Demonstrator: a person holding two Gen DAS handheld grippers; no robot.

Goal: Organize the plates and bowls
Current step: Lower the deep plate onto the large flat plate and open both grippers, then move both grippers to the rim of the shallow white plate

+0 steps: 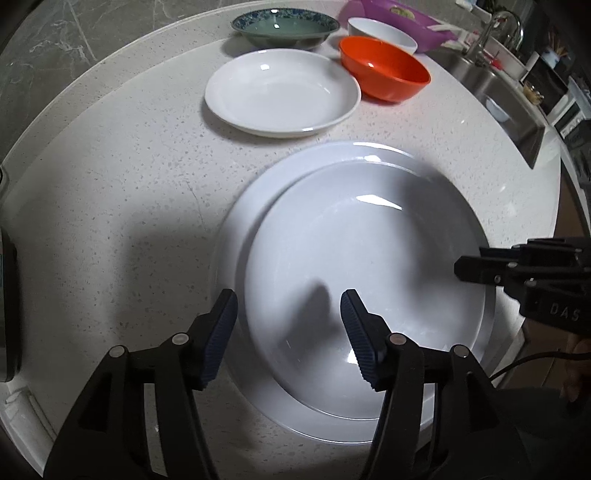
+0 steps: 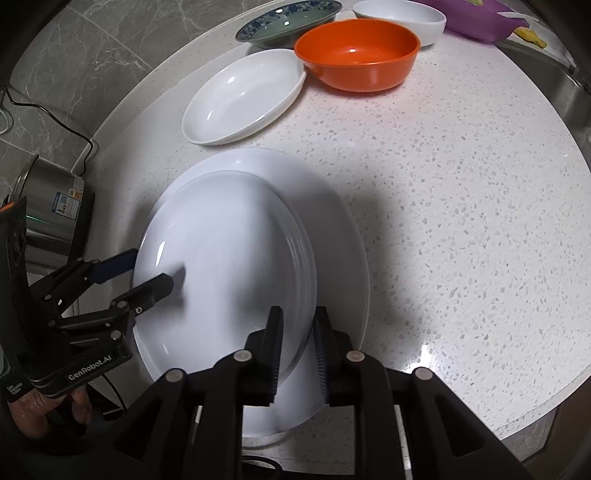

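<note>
A white deep plate (image 1: 369, 266) (image 2: 221, 258) rests on a larger flat white plate (image 1: 251, 206) (image 2: 332, 206) near the counter's front edge. My right gripper (image 2: 298, 350) is shut on the deep plate's right rim; it shows at the right of the left wrist view (image 1: 465, 267). My left gripper (image 1: 290, 306) is open, its jaws on either side of the deep plate's left rim; it also shows in the right wrist view (image 2: 147, 273). Farther back lie a white shallow dish (image 1: 282, 92) (image 2: 243, 96), an orange bowl (image 1: 384, 68) (image 2: 358, 51), a green patterned bowl (image 1: 284, 26) (image 2: 288, 20) and a white bowl (image 1: 380, 31) (image 2: 402, 18).
The round speckled white countertop (image 2: 461, 221) ends close behind the grippers. A steel sink (image 1: 509, 99) with a faucet is at the right. A purple tray (image 1: 402, 14) sits at the back. A steel pot (image 2: 51, 221) with a cable stands at the left.
</note>
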